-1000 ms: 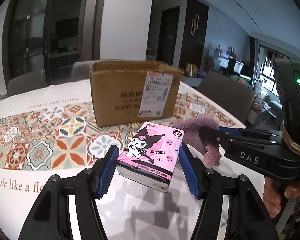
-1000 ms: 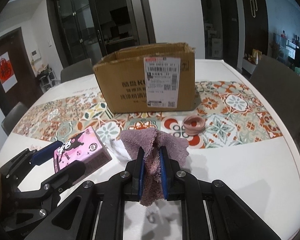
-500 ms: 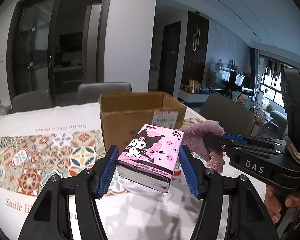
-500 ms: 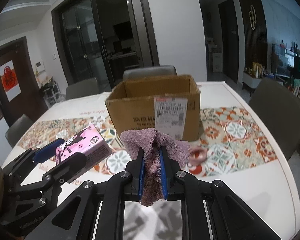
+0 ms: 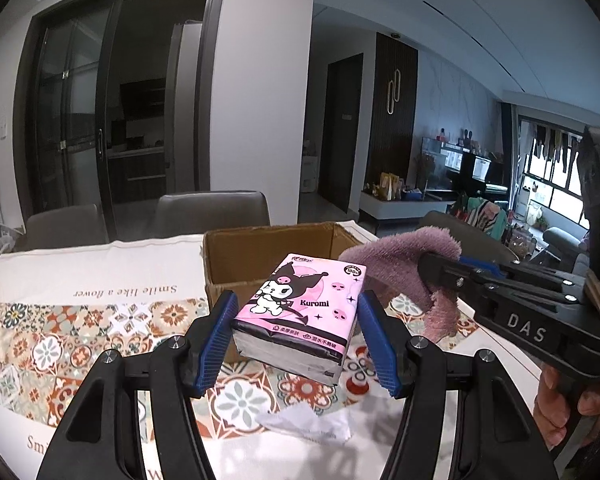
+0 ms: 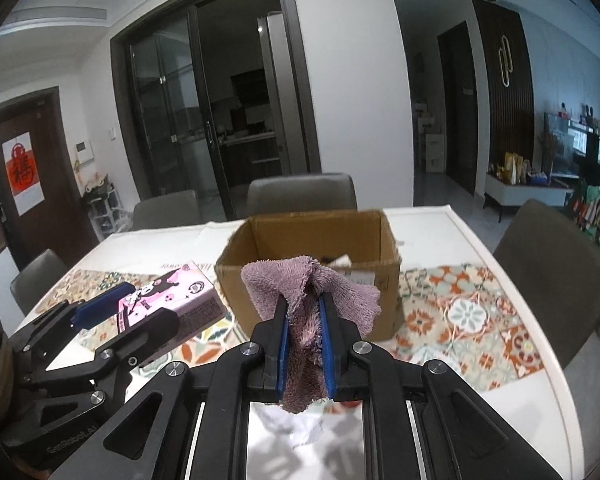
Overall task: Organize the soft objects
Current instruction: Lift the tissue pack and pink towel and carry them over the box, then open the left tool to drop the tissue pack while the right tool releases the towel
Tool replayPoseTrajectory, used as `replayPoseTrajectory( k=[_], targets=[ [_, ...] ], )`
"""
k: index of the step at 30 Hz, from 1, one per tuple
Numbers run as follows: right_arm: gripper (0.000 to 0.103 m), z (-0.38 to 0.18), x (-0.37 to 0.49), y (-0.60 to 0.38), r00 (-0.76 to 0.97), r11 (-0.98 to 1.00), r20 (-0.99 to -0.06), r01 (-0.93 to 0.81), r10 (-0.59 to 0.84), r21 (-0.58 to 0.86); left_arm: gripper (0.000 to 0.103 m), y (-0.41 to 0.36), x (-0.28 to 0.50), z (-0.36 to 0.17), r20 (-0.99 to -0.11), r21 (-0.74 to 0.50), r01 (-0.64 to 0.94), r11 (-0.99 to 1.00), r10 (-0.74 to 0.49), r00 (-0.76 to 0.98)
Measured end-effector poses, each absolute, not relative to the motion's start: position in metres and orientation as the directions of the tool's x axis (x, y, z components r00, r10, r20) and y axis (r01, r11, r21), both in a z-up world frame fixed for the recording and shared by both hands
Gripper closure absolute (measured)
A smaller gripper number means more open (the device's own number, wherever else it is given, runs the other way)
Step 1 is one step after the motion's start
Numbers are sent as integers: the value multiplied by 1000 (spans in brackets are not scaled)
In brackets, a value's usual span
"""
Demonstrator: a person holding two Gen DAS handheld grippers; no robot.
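Hovering just short of the open cardboard box (image 6: 312, 276), the right hand-held gripper (image 6: 304, 340) pinches the purple towel (image 6: 308, 284); the left hand-held gripper (image 5: 296, 328) clamps the tissue pack (image 5: 300, 312) alongside.

Left tongs (image 5: 298, 342) gripping pink tissue pack (image 5: 300, 312), cardboard box (image 5: 260, 256) behind
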State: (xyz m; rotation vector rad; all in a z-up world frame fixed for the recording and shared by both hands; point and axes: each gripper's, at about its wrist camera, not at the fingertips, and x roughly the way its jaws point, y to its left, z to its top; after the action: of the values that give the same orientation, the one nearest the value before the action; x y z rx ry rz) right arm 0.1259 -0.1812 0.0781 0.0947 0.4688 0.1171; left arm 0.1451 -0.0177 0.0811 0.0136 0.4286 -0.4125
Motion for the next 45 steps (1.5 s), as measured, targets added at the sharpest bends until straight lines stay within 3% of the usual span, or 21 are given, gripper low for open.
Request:
replayPoseTrajectory(
  k=[11, 24, 32, 45],
  targets=[
    [88, 112, 146, -186, 925, 992, -361, -103, 122, 71, 42, -27, 173, 105, -370, -30, 369, 929, -353, 859],
    [88, 118, 189, -195, 929, 985, -329, -151, 170, 82, 43, -41, 222, 110, -334, 9, 314, 949, -293, 896],
    [88, 97, 229, -208, 911, 979, -360, -171, 202, 115, 43, -50, 262, 98, -358, 37, 285, 958, -253, 899],
    [88, 59, 295, -214, 853, 978, -480, -167, 207, 124, 43, -62, 324, 52, -493, 40, 283, 958, -227, 840]
  ],
)
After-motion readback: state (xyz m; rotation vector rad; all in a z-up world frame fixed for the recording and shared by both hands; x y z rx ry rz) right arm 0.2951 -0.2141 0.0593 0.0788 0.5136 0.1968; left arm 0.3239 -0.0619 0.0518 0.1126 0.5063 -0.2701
